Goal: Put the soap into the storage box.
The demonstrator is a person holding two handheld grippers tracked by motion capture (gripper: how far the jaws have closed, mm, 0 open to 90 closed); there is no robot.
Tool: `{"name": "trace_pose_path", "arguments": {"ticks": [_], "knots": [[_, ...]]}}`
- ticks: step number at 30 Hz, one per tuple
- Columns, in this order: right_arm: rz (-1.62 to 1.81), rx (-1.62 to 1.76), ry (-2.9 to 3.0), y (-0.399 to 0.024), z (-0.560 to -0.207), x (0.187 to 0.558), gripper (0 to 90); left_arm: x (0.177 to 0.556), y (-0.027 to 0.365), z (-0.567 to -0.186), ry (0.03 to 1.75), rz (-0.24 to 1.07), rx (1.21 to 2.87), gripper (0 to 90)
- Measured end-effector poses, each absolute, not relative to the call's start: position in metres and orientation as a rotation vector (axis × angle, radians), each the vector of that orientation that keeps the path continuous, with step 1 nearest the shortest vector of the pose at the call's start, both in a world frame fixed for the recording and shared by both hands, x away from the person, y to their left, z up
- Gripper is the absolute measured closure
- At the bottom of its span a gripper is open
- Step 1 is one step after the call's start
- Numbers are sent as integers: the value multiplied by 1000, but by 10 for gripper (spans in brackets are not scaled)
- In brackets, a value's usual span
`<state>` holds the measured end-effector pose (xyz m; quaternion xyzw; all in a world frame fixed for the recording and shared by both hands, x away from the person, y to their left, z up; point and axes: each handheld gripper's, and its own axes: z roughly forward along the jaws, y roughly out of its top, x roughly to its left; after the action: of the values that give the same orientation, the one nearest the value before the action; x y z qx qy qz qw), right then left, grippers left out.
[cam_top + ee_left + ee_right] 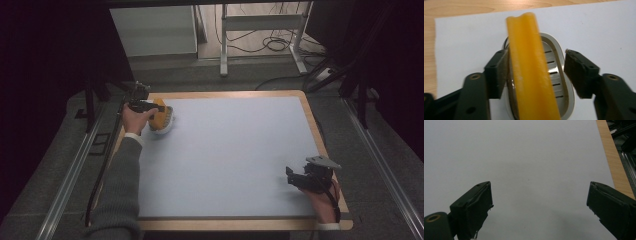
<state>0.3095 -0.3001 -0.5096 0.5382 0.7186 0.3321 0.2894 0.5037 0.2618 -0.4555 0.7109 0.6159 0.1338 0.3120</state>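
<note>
At upper left, the left gripper [535, 72] straddles an orange bar [531, 72] on a white dish [565, 75], jaws spread; the right gripper [539, 205] at lower right gapes empty.

Between the left claw's [535, 75] matt black plastic jaws, an orange bar [530, 72] looks waxy and faintly glossy. Under it lies a white glossy dish [564, 62] with a shiny slotted metal insert [551, 72]. Below the right claw [539, 207] spreads a smooth matt pale mat [524, 157], edged by the table's [614, 157] grained wood.
</note>
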Motion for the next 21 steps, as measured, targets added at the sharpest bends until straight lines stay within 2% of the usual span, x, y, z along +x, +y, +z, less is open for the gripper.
{"name": "trace_pose_path", "arguments": {"ticks": [3, 6, 8, 14, 21], "knots": [[887, 1434, 1917, -300, -509, 309, 63, 500, 263, -454, 1626, 361, 1894, 284], [888, 1430, 1920, -299, -509, 309, 63, 491, 268, -448, 1608, 384, 1880, 270], [887, 1429, 1922, -299, -510, 309, 63, 483, 270, -443, 1576, 431, 1860, 314], [884, 1439, 1916, -301, -509, 309, 63, 463, 265, -432, 1476, 409, 1863, 285], [893, 1429, 1920, -300, -505, 308, 63, 431, 253, -438, 1307, 385, 1917, 289]]}}
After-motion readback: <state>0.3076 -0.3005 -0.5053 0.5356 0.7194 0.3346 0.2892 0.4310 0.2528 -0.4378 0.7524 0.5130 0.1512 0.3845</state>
